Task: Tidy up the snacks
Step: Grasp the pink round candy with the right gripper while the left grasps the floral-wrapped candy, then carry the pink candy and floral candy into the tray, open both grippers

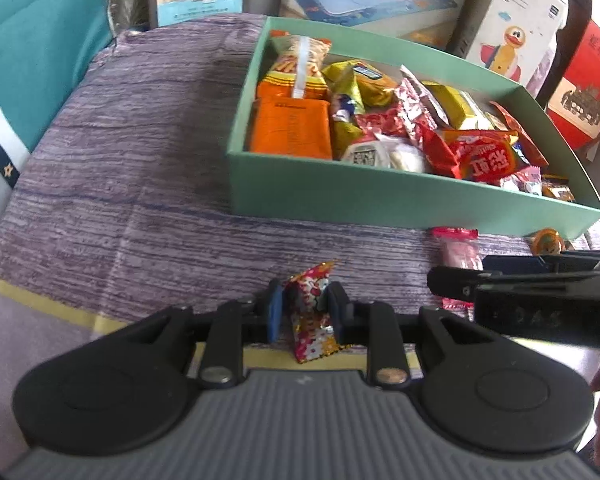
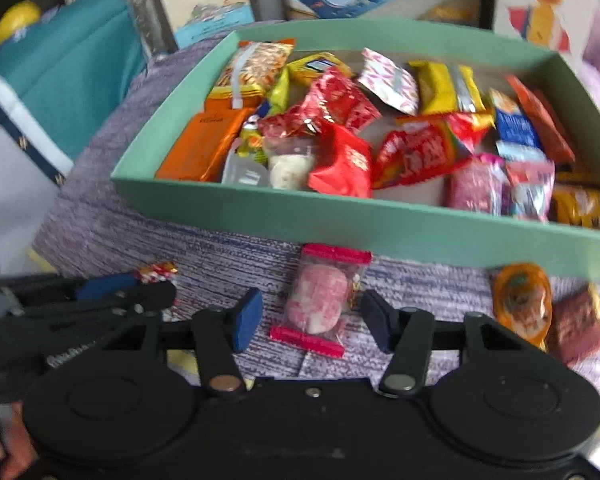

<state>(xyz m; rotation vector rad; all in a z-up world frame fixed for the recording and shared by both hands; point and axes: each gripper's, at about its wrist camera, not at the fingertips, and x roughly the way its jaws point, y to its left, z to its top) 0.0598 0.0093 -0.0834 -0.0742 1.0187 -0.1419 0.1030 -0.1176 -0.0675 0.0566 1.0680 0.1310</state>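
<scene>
Left wrist view: the left claw (image 1: 305, 312) pinches a red patterned candy wrapper (image 1: 313, 312) above the purple cloth (image 1: 140, 160), near the green box (image 1: 380, 196) of snacks.

Right wrist view: the right claw (image 2: 312, 320) is spread around a pink wrapped sweet (image 2: 320, 300) lying on the cloth just before the box.

Both wrist cameras sit low and close, facing the green snack box (image 1: 380, 196) (image 2: 300, 216). Left views from its left; both share the purple cloth (image 1: 140, 160) (image 2: 228, 264).
</scene>
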